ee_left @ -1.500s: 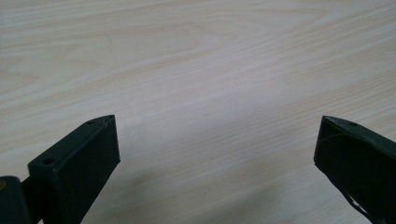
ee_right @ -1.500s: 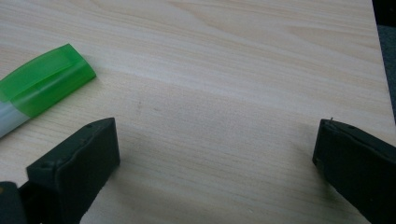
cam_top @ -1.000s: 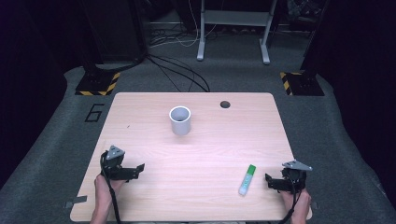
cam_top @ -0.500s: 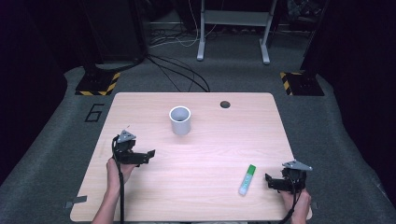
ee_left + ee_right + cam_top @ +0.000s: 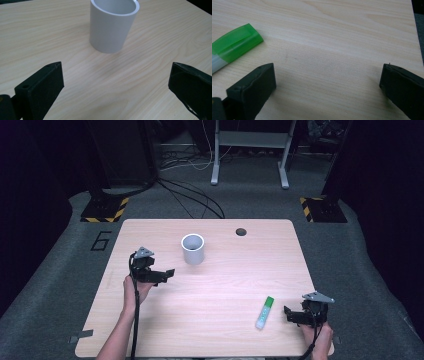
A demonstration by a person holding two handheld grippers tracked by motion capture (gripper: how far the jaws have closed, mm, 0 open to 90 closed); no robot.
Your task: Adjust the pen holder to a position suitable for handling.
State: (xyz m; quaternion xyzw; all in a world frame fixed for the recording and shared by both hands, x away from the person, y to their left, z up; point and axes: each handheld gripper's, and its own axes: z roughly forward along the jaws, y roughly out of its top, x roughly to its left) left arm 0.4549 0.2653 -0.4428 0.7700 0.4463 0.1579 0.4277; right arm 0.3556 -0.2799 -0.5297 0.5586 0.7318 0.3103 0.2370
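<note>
A white cylindrical cup (image 5: 193, 249) stands upright near the table's back middle; in the left gripper view the cup (image 5: 113, 25) is just ahead of the jaws. My left gripper (image 5: 167, 273) is open, a short way to the cup's front left, with nothing between its jaws (image 5: 115, 85). A white marker with a green cap (image 5: 265, 311) lies at the front right. My right gripper (image 5: 287, 314) is open just right of the marker, empty; its own view shows the green cap (image 5: 235, 42) to the left of the jaws.
The wooden table (image 5: 225, 330) has a dark round hole (image 5: 241, 231) near its back edge. Beyond the table lie cables, yellow-black striped floor blocks (image 5: 104, 210) and a metal stand's legs (image 5: 249, 155) on grey carpet.
My left gripper has moved forward and to the right, from the table's front left toward the cup. The right gripper, marker and cup have stayed put.
</note>
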